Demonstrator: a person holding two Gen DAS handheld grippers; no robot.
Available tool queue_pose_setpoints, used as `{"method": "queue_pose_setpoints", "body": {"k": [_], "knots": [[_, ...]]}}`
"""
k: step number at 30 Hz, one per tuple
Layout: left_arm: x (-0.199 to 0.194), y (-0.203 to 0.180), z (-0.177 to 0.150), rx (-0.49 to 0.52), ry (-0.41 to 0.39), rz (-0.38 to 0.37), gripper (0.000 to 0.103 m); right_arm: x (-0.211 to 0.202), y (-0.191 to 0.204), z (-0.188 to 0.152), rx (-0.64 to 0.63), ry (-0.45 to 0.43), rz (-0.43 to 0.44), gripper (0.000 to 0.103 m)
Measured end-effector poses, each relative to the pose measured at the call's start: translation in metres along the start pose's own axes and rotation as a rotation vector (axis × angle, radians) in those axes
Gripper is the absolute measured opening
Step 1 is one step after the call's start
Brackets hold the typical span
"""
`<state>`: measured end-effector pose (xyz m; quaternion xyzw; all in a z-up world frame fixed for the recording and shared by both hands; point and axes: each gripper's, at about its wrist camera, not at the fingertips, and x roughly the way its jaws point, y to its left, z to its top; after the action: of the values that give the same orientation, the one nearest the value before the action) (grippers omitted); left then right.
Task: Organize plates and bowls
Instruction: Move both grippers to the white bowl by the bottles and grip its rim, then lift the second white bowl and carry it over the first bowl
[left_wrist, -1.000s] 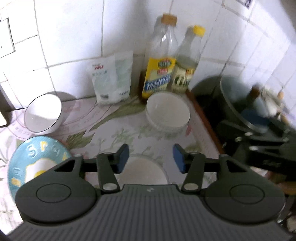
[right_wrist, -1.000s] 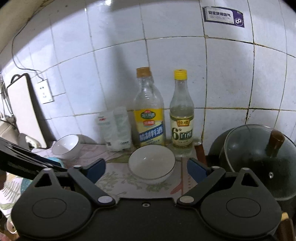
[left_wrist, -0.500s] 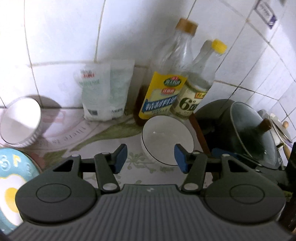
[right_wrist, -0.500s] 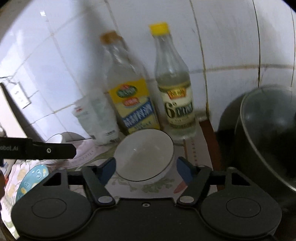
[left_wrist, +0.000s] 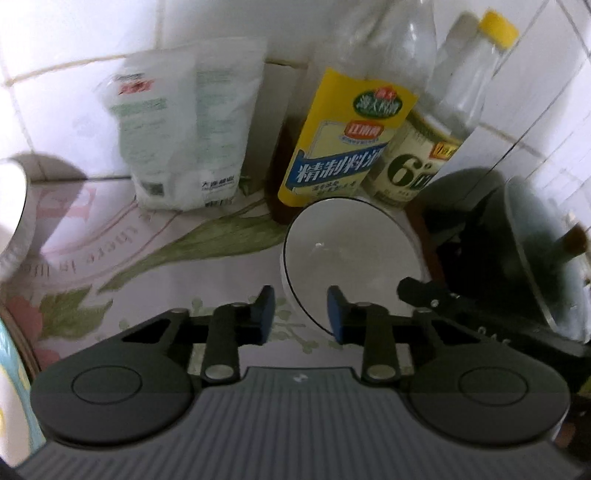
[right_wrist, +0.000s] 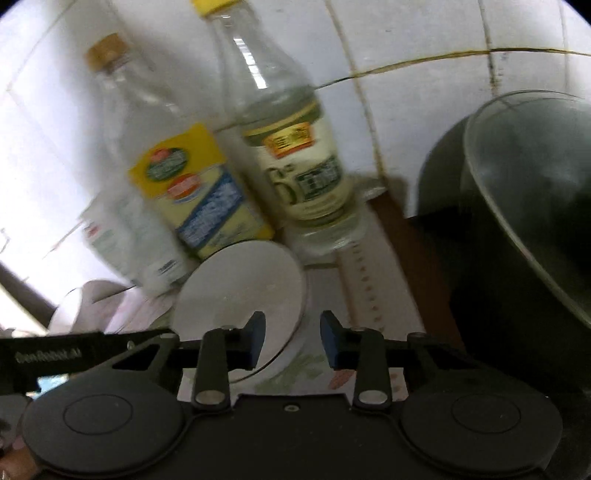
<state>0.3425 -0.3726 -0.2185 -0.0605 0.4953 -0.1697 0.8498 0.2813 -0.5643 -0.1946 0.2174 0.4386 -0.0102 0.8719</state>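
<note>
- left wrist view: second bowl (left_wrist: 9, 218) at the counter's left edge; left gripper (left_wrist: 300, 314), jaws just narrowed, straddling the white bowl (left_wrist: 351, 254) rim untouched.
- right wrist view: right gripper (right_wrist: 291, 341), jaws just narrowed, straddling that bowl's (right_wrist: 240, 288) right rim; pot (right_wrist: 524, 206) far right.

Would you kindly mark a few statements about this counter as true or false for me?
1. The white bowl stands just in front of the yellow-label bottle. True.
2. The pale-label bottle beside it has a red cap. False: its cap is yellow.
3. The white bowl holds food. False: it is empty.
4. A white packet stands at the tiled wall, left of the bottles. True.
</note>
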Motion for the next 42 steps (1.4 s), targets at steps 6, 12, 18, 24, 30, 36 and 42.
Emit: {"method": "queue_pose_setpoints", "body": {"k": [6, 12, 18, 24, 30, 36, 42], "knots": [[0.011, 0.005, 0.004, -0.013, 0.016, 0.007, 0.011, 0.013, -0.004, -0.003, 0.019, 0.030, 0.009, 0.021], [0.009, -0.002, 0.002, 0.036, 0.005, 0.032, 0.010, 0.013, -0.003, -0.003, 0.022, 0.035, 0.006, 0.020], [0.002, -0.006, -0.001, 0.060, -0.004, 0.029, 0.010, 0.010, -0.002, -0.006, 0.035, 0.050, -0.010, 0.020], [-0.019, -0.007, -0.005, 0.078, -0.018, 0.025, 0.010, -0.007, 0.006, -0.014, 0.015, 0.044, 0.004, 0.020], [-0.053, -0.005, -0.013, 0.101, -0.039, 0.004, 0.010, -0.036, 0.020, -0.023, 0.008, 0.021, 0.007, 0.020], [-0.098, -0.002, -0.027, 0.131, -0.072, -0.018, 0.010, -0.075, 0.042, -0.035, 0.007, -0.004, 0.002, 0.020], [-0.145, 0.006, -0.045, 0.171, -0.098, -0.034, 0.010, -0.112, 0.075, -0.046, -0.014, -0.017, -0.008, 0.020]]}}
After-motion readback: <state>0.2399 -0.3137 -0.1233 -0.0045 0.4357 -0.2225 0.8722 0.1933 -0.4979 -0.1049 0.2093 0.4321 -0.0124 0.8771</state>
